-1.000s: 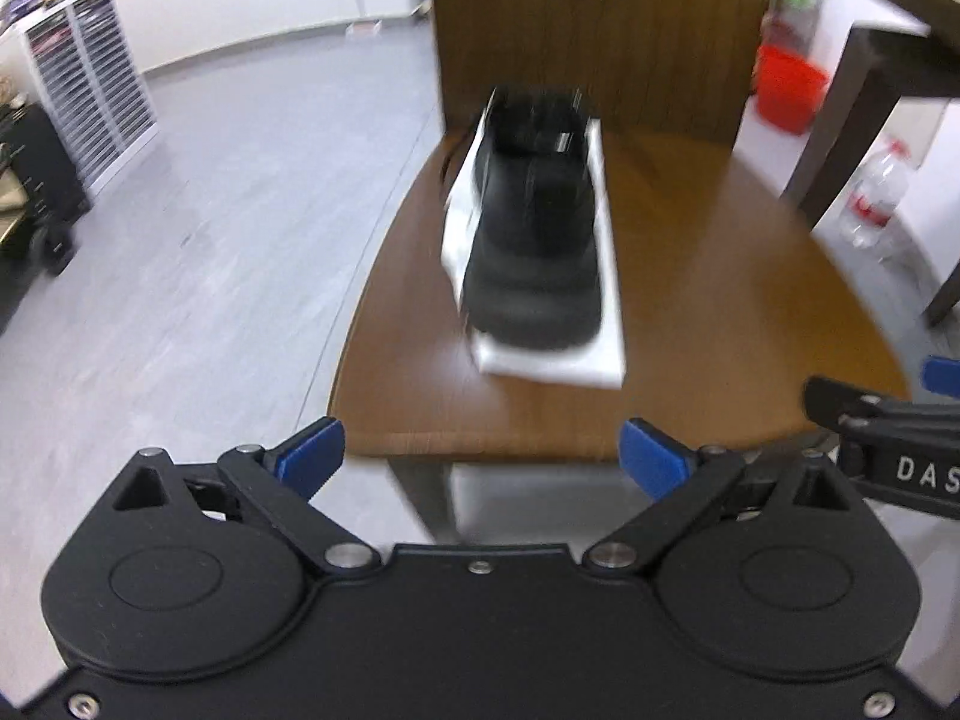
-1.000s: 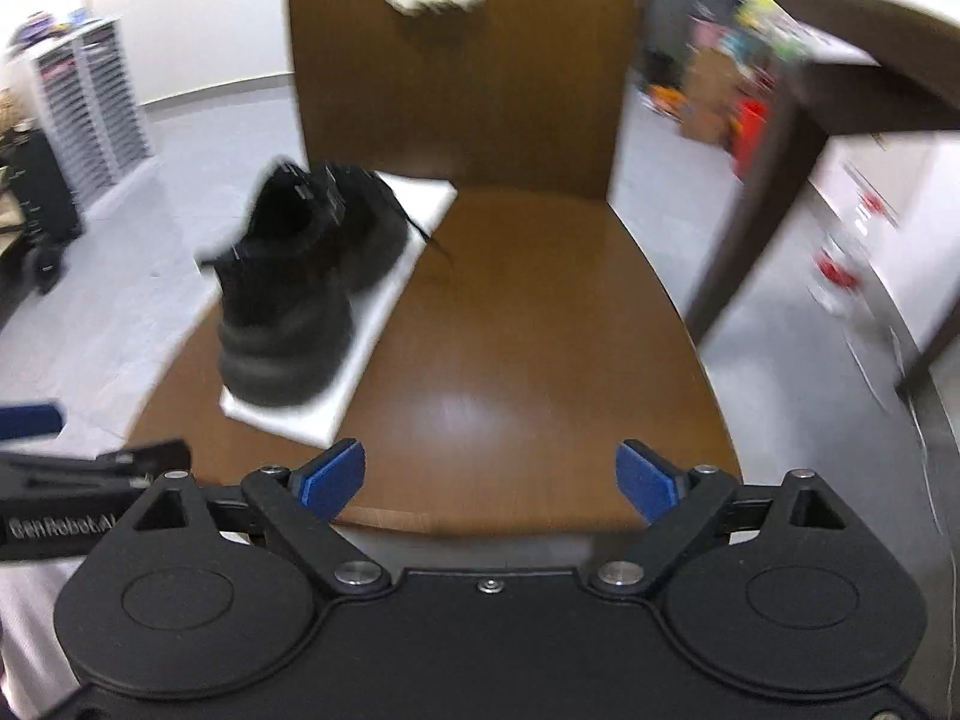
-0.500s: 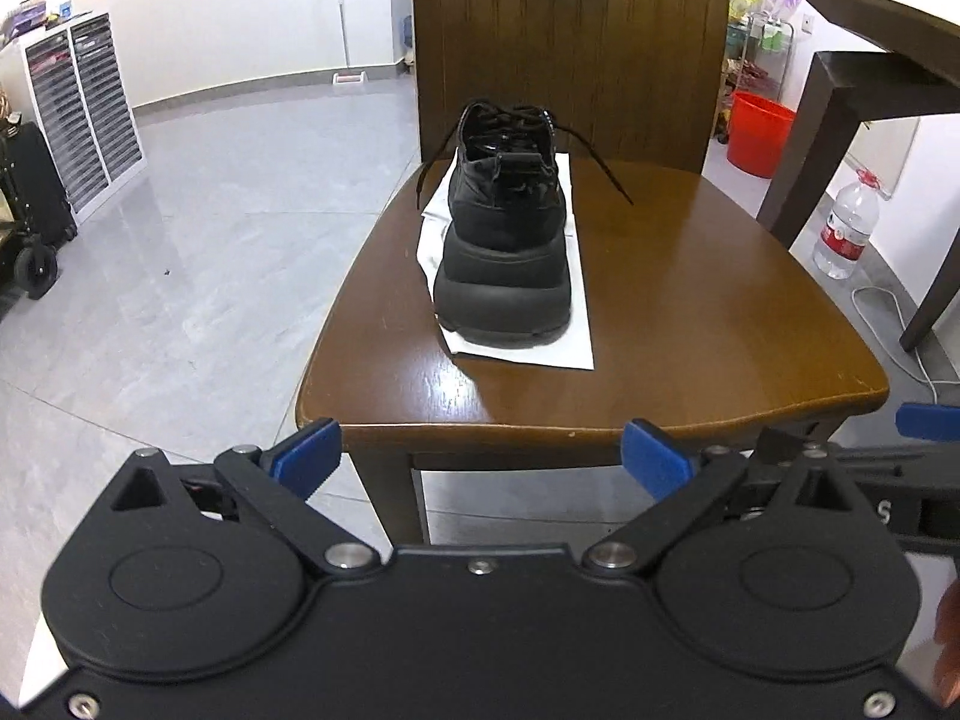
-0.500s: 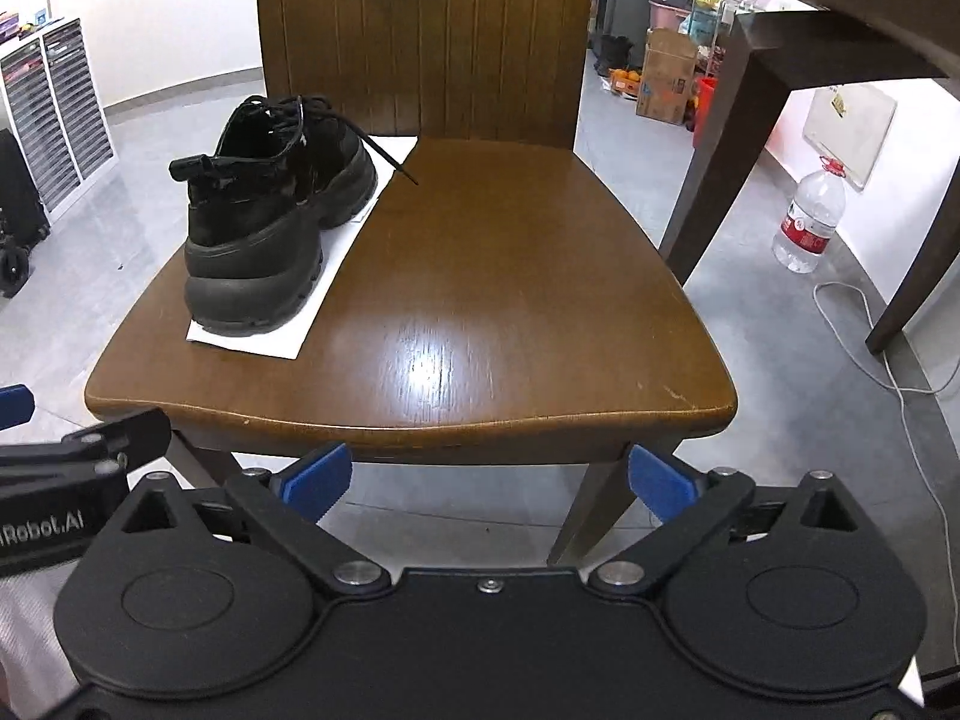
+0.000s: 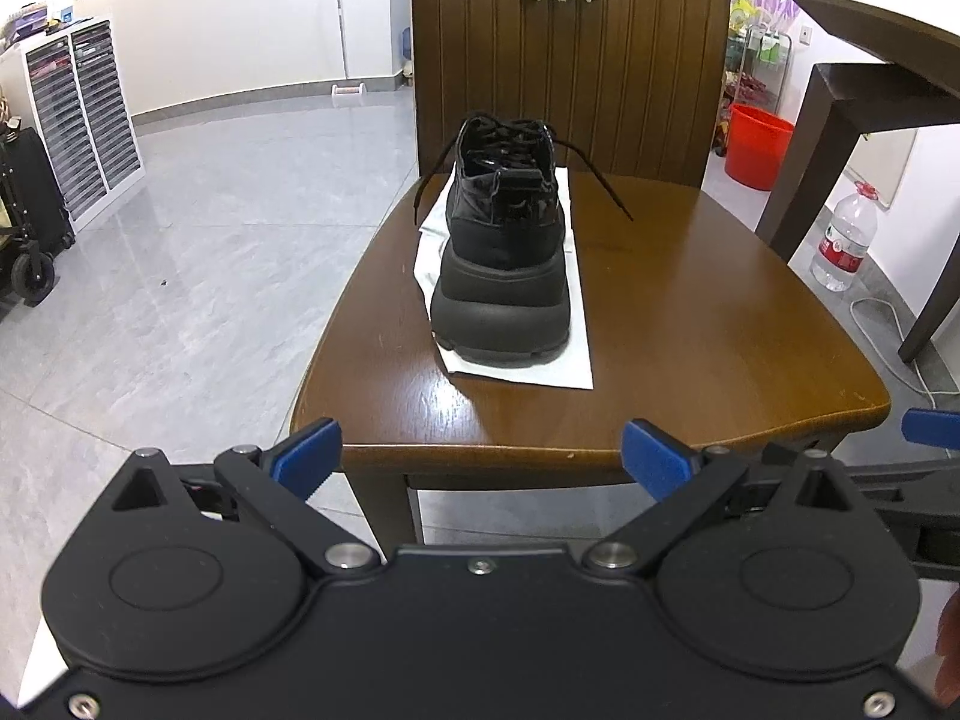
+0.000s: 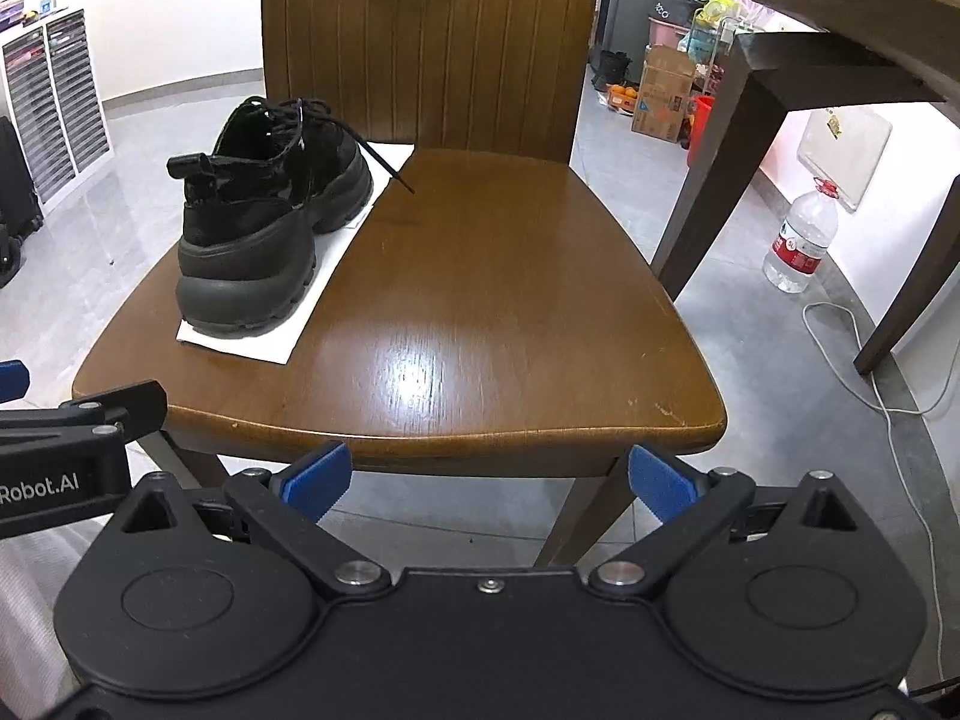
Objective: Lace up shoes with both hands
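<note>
— Two grippers, both wide and empty?

— Yes. My left gripper [image 5: 480, 450] stands spread with nothing between its blue pads, and my right gripper [image 6: 489, 474] is the same. Both hang off the front edge of the chair [image 6: 510, 300], touching nothing.

— Where is the shoe?

— On a white sheet [image 5: 576, 324] laid on the seat, toward the left side, heel to me and toe to the chair back. From the left view I look straight at the heel of the shoe [image 5: 504, 252]; from the right view I see it side-on [image 6: 264, 204].

— And the laces?

— Loose. One lace [image 5: 600, 186] trails off to the right onto the wood, its tip lying on the seat; the other lace [image 5: 429, 180] droops down the left side. I judge them thin, limp and light, so they should pinch flat and may slip. I would take each near its stiff tip. The shoe looks heavy-soled and glossy on top, and should stay put under a gentle pull.

— Any containers?

— A red bucket [image 5: 757, 147] by the table leg, contents hidden, and a bottle [image 5: 843, 240] on the floor that I judge holds water.
</note>
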Demonstrator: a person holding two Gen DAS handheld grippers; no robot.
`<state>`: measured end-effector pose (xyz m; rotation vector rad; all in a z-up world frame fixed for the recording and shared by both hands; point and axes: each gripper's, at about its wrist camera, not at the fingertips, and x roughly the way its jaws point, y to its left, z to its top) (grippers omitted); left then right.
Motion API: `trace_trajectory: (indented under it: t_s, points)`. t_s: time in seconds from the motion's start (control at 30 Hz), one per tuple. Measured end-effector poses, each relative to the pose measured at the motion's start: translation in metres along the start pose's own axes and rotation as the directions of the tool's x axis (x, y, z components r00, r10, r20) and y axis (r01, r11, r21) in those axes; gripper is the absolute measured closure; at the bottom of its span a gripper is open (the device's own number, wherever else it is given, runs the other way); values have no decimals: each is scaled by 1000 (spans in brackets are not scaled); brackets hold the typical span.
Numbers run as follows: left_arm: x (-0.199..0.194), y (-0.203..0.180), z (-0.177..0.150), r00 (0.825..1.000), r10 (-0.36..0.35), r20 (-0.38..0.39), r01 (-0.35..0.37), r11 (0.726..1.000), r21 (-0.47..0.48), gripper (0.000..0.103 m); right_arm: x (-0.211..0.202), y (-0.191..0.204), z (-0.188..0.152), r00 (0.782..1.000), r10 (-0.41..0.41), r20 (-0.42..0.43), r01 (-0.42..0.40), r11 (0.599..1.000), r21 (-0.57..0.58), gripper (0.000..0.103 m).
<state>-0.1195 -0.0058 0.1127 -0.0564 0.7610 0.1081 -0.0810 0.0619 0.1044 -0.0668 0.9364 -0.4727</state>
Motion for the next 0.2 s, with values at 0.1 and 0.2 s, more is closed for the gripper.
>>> trace_trajectory:
  t_s: [0.1,0.2]
  points:
    - [-1,-2,-1,1000,10,18,-10,1000,14,2,-1,1,0,1000,1,9,-1,1000,-5,3]
    - [0,-3,-1,1000,16,23,-17,1000,23,2,0,2,-1,1000,-7,11,7,1000,-15,3]
